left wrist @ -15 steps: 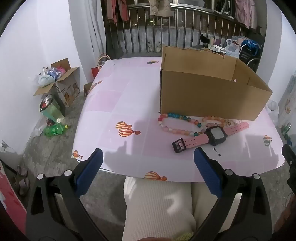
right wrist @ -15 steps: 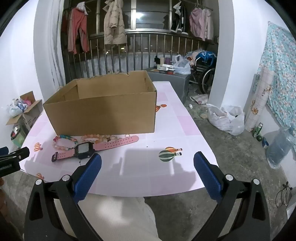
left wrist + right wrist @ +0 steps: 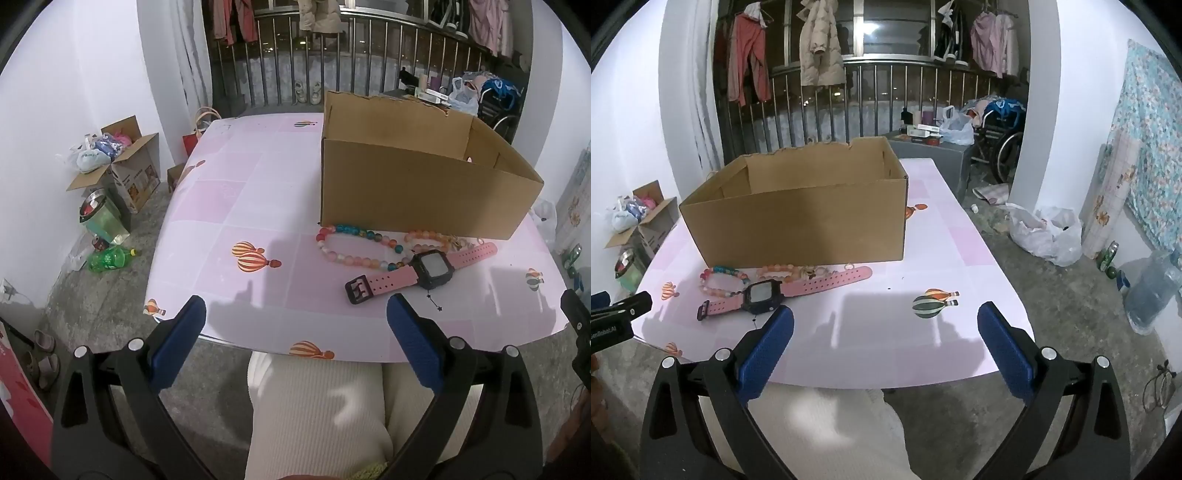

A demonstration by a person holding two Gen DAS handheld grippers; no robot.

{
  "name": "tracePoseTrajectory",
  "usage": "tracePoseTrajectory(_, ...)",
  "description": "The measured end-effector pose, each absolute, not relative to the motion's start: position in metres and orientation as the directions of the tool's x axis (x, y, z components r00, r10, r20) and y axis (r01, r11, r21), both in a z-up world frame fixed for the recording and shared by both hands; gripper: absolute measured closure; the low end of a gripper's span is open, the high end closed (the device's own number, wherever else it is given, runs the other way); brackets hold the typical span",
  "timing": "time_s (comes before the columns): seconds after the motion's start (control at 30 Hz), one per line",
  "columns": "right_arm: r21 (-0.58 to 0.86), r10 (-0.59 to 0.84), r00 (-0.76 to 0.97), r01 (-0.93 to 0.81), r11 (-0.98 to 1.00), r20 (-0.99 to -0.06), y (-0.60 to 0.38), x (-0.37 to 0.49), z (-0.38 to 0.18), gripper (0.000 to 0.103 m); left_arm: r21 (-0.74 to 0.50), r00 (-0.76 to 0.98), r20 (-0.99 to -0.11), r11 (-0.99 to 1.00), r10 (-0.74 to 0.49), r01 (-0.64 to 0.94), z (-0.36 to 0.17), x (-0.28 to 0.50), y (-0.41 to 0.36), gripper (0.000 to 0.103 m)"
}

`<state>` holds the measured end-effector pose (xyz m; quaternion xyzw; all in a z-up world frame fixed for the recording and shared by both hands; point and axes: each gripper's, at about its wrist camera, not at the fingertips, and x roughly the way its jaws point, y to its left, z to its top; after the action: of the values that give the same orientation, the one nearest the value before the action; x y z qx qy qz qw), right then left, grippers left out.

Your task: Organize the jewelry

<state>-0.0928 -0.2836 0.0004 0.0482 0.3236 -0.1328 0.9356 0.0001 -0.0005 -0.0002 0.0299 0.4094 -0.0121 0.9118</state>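
Pink watch (image 3: 421,271), lower right of frame before cardboard box (image 3: 413,192); looked light, strap limp, best pinched at rigid case; left gripper (image 3: 295,325) and right gripper (image 3: 885,326) both spread apart, empty.

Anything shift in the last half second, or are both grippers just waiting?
Nothing has visibly changed. The left gripper and right gripper are open as before, short of the table's near edge, holding nothing. The watch, the bead bracelets and the cardboard box lie as they did.
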Motion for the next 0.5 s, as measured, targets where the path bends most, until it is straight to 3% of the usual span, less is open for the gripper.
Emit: tracePoseTrajectory(0.5, 0.027, -0.182, 0.734, 0.263, 0.964, -0.654, -0.2830, -0.0902, -0.0038, 0.006, 0.046, 0.666, -0.746, 0.998, 0.003, 0.048, 0.0002, -0.0005, -0.0006, 0.008)
